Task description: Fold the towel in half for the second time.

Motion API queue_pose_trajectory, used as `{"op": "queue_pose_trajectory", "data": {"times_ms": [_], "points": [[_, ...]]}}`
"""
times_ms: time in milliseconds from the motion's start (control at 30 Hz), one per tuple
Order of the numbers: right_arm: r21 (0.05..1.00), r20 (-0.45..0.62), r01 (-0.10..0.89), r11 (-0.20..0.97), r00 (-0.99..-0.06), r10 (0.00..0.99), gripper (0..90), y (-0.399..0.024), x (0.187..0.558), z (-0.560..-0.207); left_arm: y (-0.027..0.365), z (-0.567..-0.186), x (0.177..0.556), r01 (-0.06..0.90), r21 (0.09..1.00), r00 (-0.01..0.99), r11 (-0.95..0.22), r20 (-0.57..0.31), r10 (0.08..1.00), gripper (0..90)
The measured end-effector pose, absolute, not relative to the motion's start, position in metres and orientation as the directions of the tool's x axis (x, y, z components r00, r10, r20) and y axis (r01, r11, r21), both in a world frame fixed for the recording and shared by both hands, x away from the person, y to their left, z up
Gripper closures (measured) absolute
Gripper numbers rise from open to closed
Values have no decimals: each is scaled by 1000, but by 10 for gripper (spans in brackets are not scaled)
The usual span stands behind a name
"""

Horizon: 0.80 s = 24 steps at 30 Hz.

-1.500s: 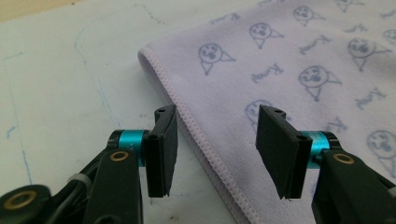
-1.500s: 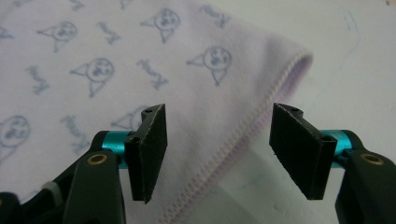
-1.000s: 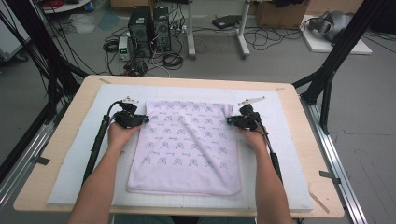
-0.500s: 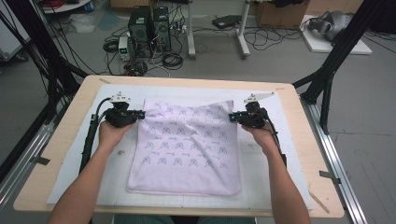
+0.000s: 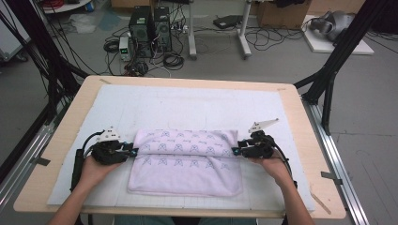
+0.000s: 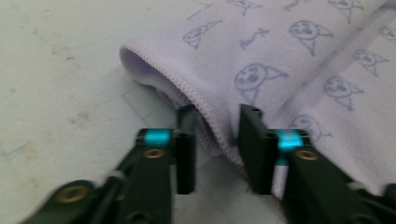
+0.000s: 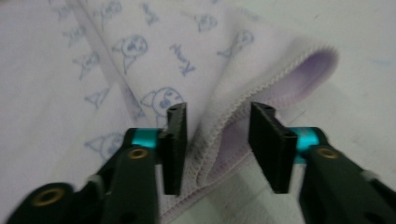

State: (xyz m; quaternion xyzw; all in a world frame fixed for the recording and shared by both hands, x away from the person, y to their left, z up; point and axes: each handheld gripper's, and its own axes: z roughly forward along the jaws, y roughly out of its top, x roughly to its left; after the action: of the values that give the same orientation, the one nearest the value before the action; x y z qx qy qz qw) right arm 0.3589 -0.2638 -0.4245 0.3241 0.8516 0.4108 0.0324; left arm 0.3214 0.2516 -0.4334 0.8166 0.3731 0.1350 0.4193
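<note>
A lilac towel (image 5: 185, 161) printed with small blue figures is seen in the lower middle of the high view, folded over on itself so that its far part lies doubled on the near part, the whole resting on a white mat (image 5: 197, 105) that covers a wooden table (image 5: 302, 112). The left gripper (image 5: 133, 152) is placed at the towel's left edge, at the left of centre in that frame, and the right gripper (image 5: 235, 152) at the towel's right edge — both held level and pointed inward at the fold line. In the left gripper view the stitched hem of the towel (image 6: 261, 60) is seen running down between the two black jaws, which stand partly apart and are not pressed on it; these jaws have just been opening. In the right gripper view the folded hem of the towel (image 7: 219, 60) likewise lies in the gap between the jaws — parted about halfway, having just been opening, with no pad bearing on the cloth. Nothing is gripped by either tool.
</note>
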Motion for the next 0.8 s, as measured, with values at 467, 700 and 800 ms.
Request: {"op": "queue_pose_trajectory", "data": {"times_ms": [467, 700, 800], "points": [[691, 225, 593, 415, -721, 655, 359, -252, 414, -418, 237, -421, 389, 571, 755, 599, -321, -116, 792, 399], [665, 308, 600, 444, -762, 569, 783, -246, 418, -432, 231, -436, 403, 608, 735, 623, -298, -209, 754, 814], [702, 275, 555, 446, -789, 549, 818, -246, 410, -420, 235, -424, 394, 570, 764, 639, -303, -180, 748, 839]]}}
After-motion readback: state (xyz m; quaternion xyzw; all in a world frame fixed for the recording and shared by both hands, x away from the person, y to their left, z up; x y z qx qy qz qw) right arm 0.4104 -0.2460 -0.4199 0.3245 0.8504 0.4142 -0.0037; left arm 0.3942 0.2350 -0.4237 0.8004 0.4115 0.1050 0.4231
